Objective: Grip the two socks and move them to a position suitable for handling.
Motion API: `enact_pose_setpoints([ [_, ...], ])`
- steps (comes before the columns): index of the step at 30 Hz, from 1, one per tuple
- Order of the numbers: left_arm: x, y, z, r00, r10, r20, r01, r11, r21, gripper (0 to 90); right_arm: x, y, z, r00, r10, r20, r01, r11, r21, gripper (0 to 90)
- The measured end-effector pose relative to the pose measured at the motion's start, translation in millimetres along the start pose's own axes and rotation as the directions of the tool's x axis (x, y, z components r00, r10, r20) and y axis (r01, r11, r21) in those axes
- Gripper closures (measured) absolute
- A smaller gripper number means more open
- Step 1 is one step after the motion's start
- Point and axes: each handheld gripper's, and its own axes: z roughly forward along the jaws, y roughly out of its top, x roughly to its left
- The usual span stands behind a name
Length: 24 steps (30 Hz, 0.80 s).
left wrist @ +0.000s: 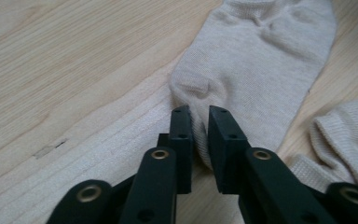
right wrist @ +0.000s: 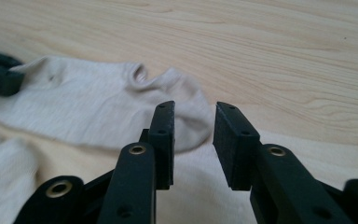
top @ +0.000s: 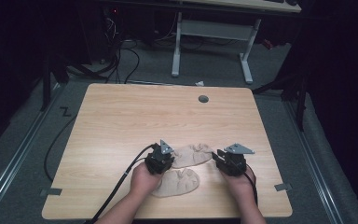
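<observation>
Two beige ankle socks lie side by side on the wooden table (top: 121, 116). The far sock (top: 193, 154) (left wrist: 261, 60) (right wrist: 84, 107) stretches between my two grippers. My left gripper (top: 167, 159) (left wrist: 199, 116) is shut on its near end, with a fold of fabric pinched between the pads. At the sock's other end my right gripper (top: 220, 158) (right wrist: 193, 114) stands open. Nothing is between its jaws, and the toe lies just beyond its left jaw. The near sock (top: 179, 182) (left wrist: 349, 135) (right wrist: 4, 177) lies flat beside the left hand.
A round grey cable cap (top: 203, 98) sits in the table near its far edge. Black cables trail from both grippers off the front edge. Beyond the table are a white desk frame (top: 212, 37) and floor cables.
</observation>
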Motion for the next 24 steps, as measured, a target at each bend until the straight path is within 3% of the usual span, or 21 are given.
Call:
enact_pose_setpoints([
  [3,1.9,-0.8,0.3,1.0000,-0.006,0.000,0.006,1.0000,-0.007,83.7,-7.7,5.7,15.5,0.9989,0.047,0.005,-0.047,0.998,0.030,66.6],
  [6,2.9,-1.7,0.6,1.0000,-0.009,0.001,0.009,0.9999,-0.014,85.4,-9.6,2.7,30.1,0.9984,0.057,-0.007,-0.056,0.994,0.092,64.4],
  [18,6.2,-5.4,0.1,0.9997,-0.026,0.002,0.026,0.9990,-0.036,86.9,-2.5,2.1,34.6,0.9999,0.012,-0.011,-0.011,0.996,0.086,72.1],
  [24,7.1,-5.4,-1.6,0.9994,-0.033,0.005,0.034,0.9991,-0.026,87.1,1.2,2.6,35.8,0.9994,0.010,-0.035,-0.006,0.996,0.088,85.0],
])
